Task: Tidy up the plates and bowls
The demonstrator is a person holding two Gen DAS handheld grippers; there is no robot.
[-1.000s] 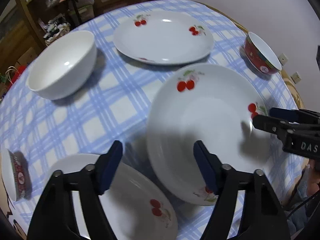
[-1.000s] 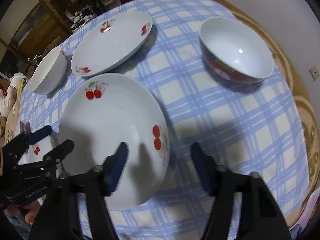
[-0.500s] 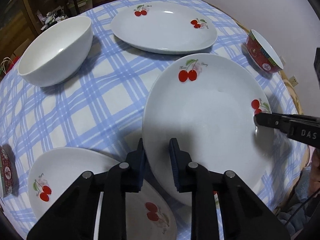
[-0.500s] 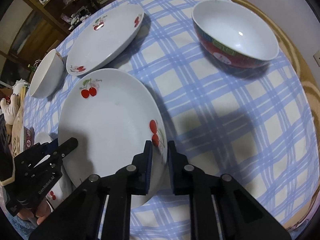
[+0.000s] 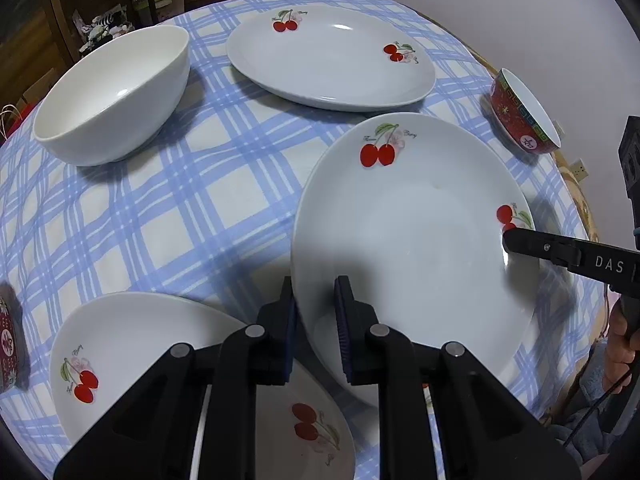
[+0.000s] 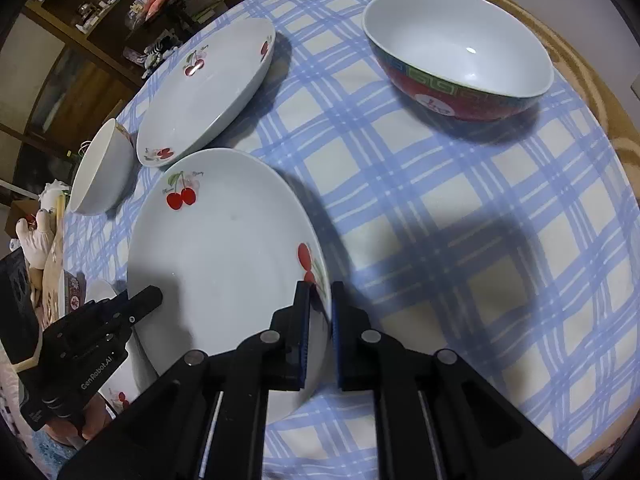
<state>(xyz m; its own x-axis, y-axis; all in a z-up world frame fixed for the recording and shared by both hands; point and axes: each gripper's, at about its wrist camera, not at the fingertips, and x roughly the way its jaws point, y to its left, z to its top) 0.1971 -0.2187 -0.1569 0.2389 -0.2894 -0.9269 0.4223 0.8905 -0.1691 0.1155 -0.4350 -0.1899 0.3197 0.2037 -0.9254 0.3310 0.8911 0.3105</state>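
A large white plate with red cherries (image 5: 408,232) lies on the blue checked tablecloth (image 5: 160,220). My left gripper (image 5: 314,280) straddles its near left rim; the jaws are closing, with the rim between the pads. My right gripper (image 6: 320,285) has the opposite rim of the same plate (image 6: 224,256) between its pads, and its jaws are closing too. Each gripper shows in the other's view: the right gripper (image 5: 506,238) at the plate's right edge, the left gripper (image 6: 154,296) at its left edge.
A second cherry plate (image 5: 332,56) lies beyond, and a third cherry plate (image 5: 160,360) sits close under my left gripper. A white bowl (image 5: 116,92) stands far left, a red-patterned bowl (image 6: 460,52) far right near the table edge. A small red bowl (image 5: 6,344) is at the left edge.
Both grippers went from wide open to nearly shut, each closing on the rim of the large cherry plate from opposite sides. The hands barely moved.
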